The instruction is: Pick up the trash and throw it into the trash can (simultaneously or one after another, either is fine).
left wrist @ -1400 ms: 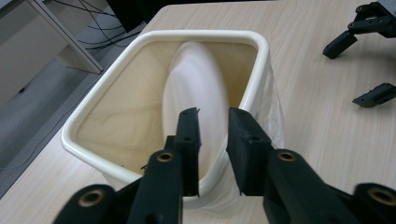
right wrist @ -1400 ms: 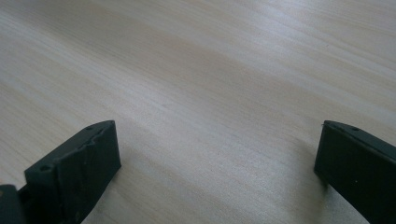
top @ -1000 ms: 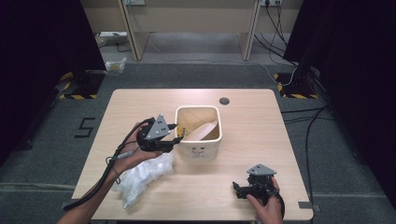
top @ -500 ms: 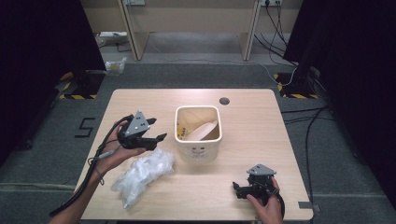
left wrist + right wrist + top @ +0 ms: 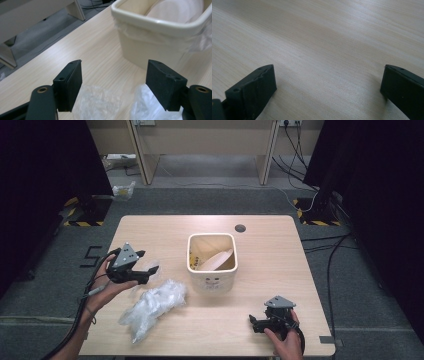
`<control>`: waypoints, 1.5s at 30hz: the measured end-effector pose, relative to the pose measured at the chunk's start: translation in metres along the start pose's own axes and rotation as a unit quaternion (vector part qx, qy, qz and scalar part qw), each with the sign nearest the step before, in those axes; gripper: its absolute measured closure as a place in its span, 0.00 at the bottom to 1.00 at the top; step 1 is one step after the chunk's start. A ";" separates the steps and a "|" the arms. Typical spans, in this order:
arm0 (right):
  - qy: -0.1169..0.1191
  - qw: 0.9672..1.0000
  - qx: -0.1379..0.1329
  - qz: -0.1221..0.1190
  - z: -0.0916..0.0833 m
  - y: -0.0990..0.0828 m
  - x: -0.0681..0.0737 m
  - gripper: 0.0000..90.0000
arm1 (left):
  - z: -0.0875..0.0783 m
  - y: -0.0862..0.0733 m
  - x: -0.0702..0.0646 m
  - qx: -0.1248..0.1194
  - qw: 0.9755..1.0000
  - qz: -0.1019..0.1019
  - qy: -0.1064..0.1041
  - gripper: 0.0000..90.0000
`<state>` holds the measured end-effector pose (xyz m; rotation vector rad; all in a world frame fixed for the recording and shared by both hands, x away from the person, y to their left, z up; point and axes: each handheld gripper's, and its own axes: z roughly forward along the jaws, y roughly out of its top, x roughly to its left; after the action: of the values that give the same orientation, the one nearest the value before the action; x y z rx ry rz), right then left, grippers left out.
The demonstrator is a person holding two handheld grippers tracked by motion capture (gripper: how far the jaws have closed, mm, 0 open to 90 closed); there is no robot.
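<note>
Right gripper [image 5: 256, 322]: rests near the tabletop's [image 5: 280, 250] near right corner, jaws spread wide over bare wood, nothing between them.
Plastic bag [image 5: 150, 307]: a crumpled clear bag lying toward the near left of the tabletop, just left of the bin's base and close to the near edge.
Handling: it looks very light, soft and slippery; it will probably collapse under the pads and slide on the wood. A thick bunched fold near its upper end seems the best place to pinch, deep between the pads.
Left gripper [image 5: 150, 267]: held over the left side of the tabletop, just above the bag's far end; its jaws have just been opening and stand apart, with no film pressed between them, the bag lying below them in the left gripper view.
Bin [image 5: 212, 282]: a cream square waste bin near the tabletop's middle, a thin liner draped over its rim and a pale sheet inside.
Room: open wood lies right of the bin and along the far edge; the bag's near end sits close to the drop-off.
</note>
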<state>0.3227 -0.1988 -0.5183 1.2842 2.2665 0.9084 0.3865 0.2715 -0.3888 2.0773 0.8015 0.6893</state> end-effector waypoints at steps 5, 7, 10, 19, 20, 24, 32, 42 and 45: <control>0.000 1.000 0.000 0.000 0.000 0.000 0.000 0.00 | 0.006 -0.021 0.006 0.009 1.000 -0.007 0.009 0.31; 0.000 1.000 0.000 0.000 0.000 0.000 0.000 0.00 | 0.010 -0.033 0.008 0.024 0.999 -0.018 0.013 0.31; 0.000 1.000 0.000 0.000 0.000 0.000 0.000 0.00 | 0.013 -0.040 0.009 0.032 0.999 -0.019 0.021 0.31; 0.000 1.000 0.000 0.000 0.000 0.000 0.000 0.00 | 0.024 -0.064 0.018 0.055 0.997 -0.039 0.029 0.31; 0.000 1.000 0.000 0.000 0.000 0.000 0.000 0.00 | 0.025 -0.067 0.019 0.059 0.997 -0.040 0.028 0.31; 0.000 1.000 0.000 0.000 0.000 0.000 0.000 0.00 | 0.033 -0.076 0.019 0.070 0.996 -0.046 0.028 0.31; 0.000 1.000 0.000 0.001 0.000 0.000 0.000 0.00 | 0.049 -0.089 0.018 0.095 0.994 -0.043 0.032 0.33; 0.001 1.000 0.000 0.000 0.000 0.000 0.000 0.00 | 0.061 -0.097 0.015 0.111 0.993 -0.023 0.027 0.48; 0.001 1.000 0.001 0.002 0.000 0.000 0.001 0.00 | 0.063 -0.100 0.015 0.116 0.993 -0.007 0.029 0.66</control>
<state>0.3224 -0.1984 -0.5182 1.2886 2.2671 0.9093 0.4099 0.3015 -0.5017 2.2652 0.9671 0.6780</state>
